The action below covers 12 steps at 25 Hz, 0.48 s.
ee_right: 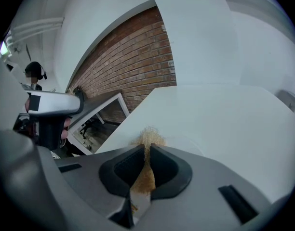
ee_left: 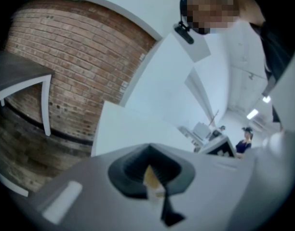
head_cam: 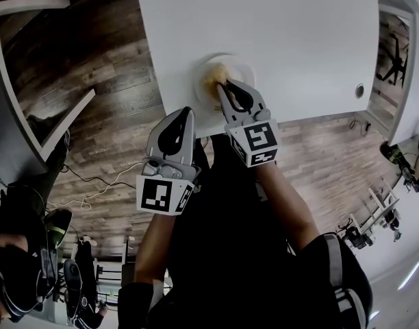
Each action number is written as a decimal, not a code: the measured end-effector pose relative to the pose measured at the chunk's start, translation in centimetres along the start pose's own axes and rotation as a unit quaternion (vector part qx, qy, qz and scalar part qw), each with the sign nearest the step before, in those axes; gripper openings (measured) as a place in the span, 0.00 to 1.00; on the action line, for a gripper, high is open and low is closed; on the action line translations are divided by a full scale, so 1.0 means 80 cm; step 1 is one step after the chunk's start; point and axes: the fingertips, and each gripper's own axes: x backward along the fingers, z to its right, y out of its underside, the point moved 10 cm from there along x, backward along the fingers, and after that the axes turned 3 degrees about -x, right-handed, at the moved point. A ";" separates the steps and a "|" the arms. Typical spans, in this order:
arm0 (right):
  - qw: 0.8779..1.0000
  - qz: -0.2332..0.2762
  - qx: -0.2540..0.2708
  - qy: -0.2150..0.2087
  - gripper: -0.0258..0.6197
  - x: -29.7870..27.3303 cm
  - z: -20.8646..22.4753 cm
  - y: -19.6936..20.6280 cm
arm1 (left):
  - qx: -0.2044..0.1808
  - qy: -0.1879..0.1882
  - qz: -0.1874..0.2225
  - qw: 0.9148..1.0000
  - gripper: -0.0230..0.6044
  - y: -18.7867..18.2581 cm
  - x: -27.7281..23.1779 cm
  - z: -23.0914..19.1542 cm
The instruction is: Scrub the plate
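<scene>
plate [head_cam: 241, 70] at table [head_cam: 291, 33] edge, scrubber [head_cam: 212, 79] on plate

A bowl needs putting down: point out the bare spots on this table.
The white table is bare across its far half and right side, out to the small round fitting. A narrow strip left of the plate is free. Crowded at the near edge: plate, scrubber, right gripper, left gripper.
</scene>
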 end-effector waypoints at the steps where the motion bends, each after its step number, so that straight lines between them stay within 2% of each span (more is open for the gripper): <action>1: 1.000 0.000 0.001 -0.001 0.09 -0.001 -0.005 0.001 | 0.001 0.001 0.001 1.000 0.04 0.000 0.002 -0.002; 12: 1.000 0.004 0.002 -0.014 0.09 -0.017 -0.043 -0.007 | -0.004 0.005 0.014 1.000 0.04 -0.013 0.018 -0.025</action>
